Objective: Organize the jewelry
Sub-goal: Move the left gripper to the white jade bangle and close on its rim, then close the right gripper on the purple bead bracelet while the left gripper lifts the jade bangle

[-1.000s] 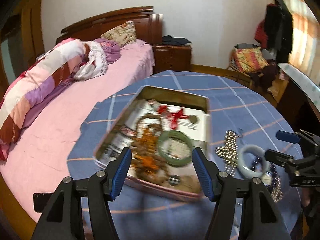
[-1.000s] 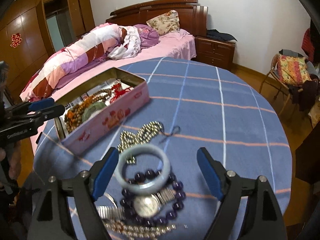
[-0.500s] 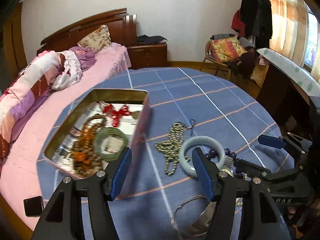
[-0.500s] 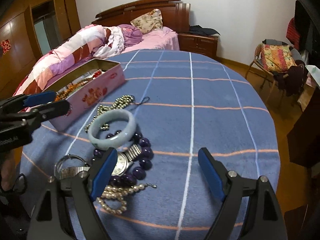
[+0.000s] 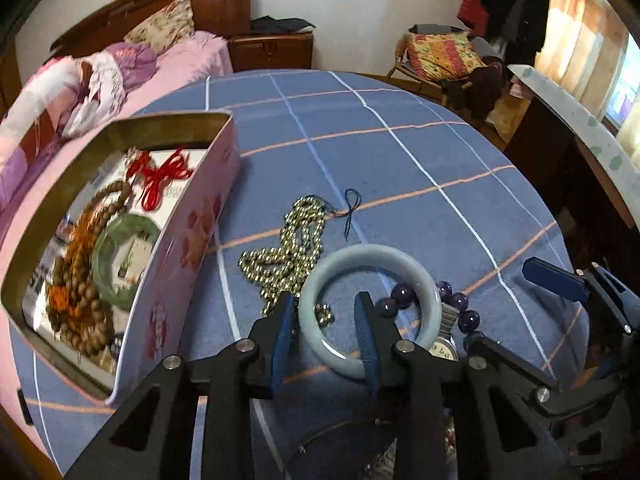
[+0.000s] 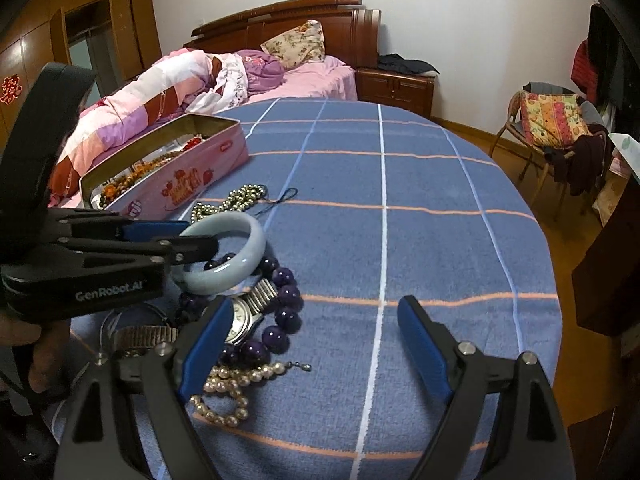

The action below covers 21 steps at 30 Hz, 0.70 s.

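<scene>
On blue tablecloth (image 6: 420, 184), beside pink tin (image 5: 188, 236): pale jade bangle (image 5: 370, 258), near rim straddled by left gripper (image 5: 325, 312), narrowed but not visibly clamped. Right gripper (image 6: 312, 340) spread, empty. Likely risk: smooth rim slipping, dragging purple beads (image 6: 280, 280) underneath.

The left gripper (image 5: 326, 316) has its jaws narrowed, while the right gripper (image 6: 316, 344) hovers with jaws spread wide.
</scene>
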Each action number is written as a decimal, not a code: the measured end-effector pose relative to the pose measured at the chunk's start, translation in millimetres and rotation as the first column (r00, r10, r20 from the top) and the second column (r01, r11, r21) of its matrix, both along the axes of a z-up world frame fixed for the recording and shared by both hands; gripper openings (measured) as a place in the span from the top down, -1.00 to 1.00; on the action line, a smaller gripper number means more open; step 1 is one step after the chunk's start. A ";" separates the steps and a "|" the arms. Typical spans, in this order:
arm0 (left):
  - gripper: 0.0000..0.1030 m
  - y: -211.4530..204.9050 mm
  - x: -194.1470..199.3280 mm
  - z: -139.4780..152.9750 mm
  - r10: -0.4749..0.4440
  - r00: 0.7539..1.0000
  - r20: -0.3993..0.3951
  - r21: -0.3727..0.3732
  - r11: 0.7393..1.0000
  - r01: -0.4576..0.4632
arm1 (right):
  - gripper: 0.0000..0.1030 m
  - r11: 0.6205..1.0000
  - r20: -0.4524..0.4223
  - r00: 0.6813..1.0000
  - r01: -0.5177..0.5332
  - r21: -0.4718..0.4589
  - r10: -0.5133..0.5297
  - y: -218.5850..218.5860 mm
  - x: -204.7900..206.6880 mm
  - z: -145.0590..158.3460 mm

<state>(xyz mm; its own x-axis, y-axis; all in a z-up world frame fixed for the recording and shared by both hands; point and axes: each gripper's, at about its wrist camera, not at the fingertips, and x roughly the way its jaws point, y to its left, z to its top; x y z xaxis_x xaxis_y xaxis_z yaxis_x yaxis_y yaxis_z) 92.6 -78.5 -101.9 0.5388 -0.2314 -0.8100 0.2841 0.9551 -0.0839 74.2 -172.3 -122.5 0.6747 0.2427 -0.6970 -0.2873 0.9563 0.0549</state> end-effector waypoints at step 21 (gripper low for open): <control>0.82 34.7 -32.8 48.4 0.069 0.976 0.206 -0.069 0.996 -0.056 | 0.06 0.999 -0.067 0.997 -0.046 -0.005 0.045 7.1 7.6 -5.3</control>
